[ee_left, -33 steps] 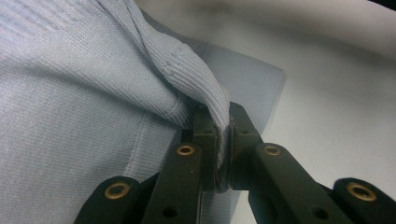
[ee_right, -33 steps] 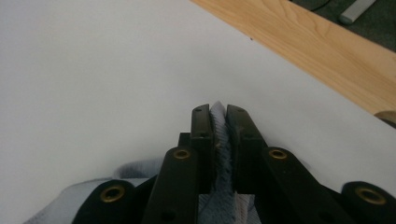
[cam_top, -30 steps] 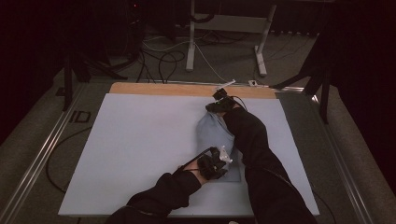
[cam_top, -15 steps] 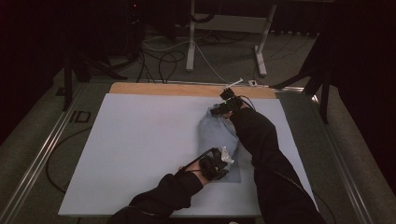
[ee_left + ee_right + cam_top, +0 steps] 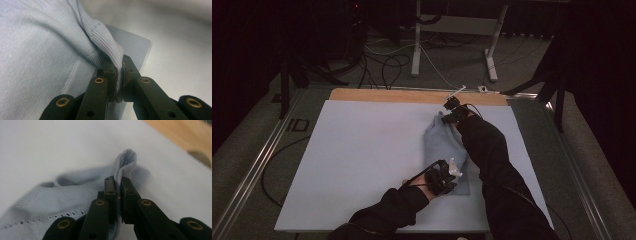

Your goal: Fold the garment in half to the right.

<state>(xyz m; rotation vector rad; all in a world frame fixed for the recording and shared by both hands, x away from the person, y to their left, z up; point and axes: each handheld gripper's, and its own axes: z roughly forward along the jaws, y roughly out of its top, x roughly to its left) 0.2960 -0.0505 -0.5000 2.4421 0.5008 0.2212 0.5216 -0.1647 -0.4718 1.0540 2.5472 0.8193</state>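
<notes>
Dim room, cables on floor beyond pale table (image 5: pixel 362 150); plenty of bare surface leftward, wooden far edge (image 5: pixel 387 95) near. Blue garment (image 5: pixel 443 145) stretched right of centre. Left gripper (image 5: pixel 119 72) pinching ribbed edge; right gripper (image 5: pixel 119 187), just closed, pinching far hem, seemingly thinly. Risk: hard pull slipping hem free.

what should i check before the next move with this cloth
1. Left gripper pinching the cloth rib: ok, jaws shut on it.
2. Right gripper pinching the far edge: ok, jaws just closed with the fold between them.
3. Grips at opposite ends: ok in the high view.
4. Cloth flat between grips: not ok, bunched.
5. Mat free to the left: ok.
6. Cloth layers caught per grip: cannot tell.
</notes>
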